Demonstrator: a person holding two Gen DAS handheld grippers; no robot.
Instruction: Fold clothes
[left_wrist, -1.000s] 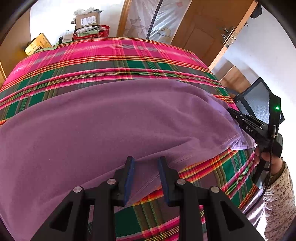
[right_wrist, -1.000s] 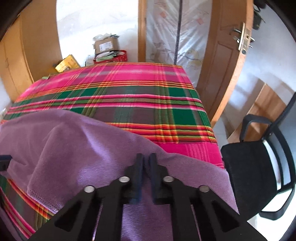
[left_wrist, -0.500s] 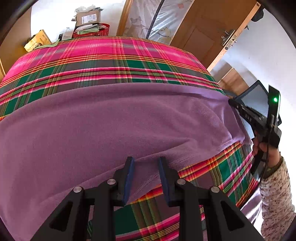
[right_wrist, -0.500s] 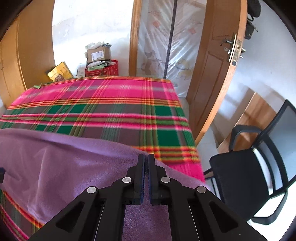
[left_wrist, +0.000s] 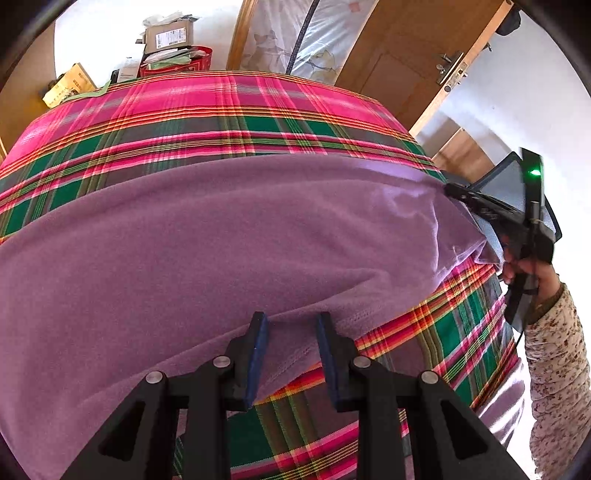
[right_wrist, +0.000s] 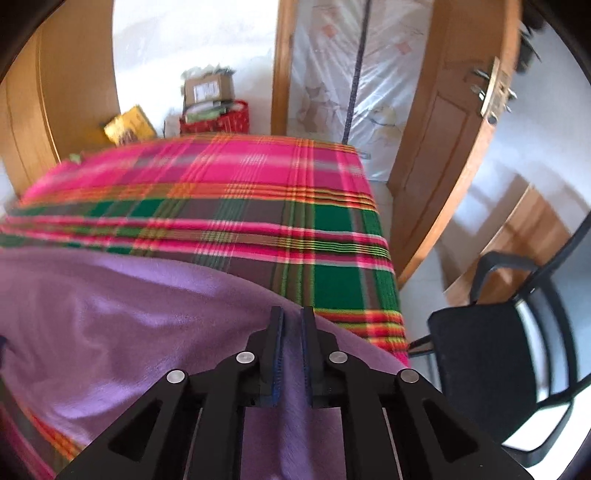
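Since the earlier frames, we are seeing the right side of the purple garment (left_wrist: 229, 236) drawn outward and lying flatter toward the bed's right edge, and the right claw (right_wrist: 291, 317), which was pinched shut on the cloth, is now opening. The garment is lying spread across the near half of the bed, over the pink and green plaid blanket (left_wrist: 221, 118), its stitched hem running along the near edge. We are reading the right claw's jaws as parting at a narrow gap with purple cloth still showing between them, though the pads no longer seem to be pressing on it. The left claw (left_wrist: 291, 325) is sitting about half open over the hem, cloth lying between its fingers without any pinch that we can make out. In the left wrist view we are also catching the person's right hand (left_wrist: 532, 269) in a floral sleeve gripping the right tool at the garment's far right corner. We are judging that the spreading and smoothing step is ending and the first fold is coming up. The next move is calling for both claws to close on the hem or corners together, then lift and carry the cloth over evenly so it is not bunching. A black chair (right_wrist: 487, 369) is standing just beside the bed on the right.
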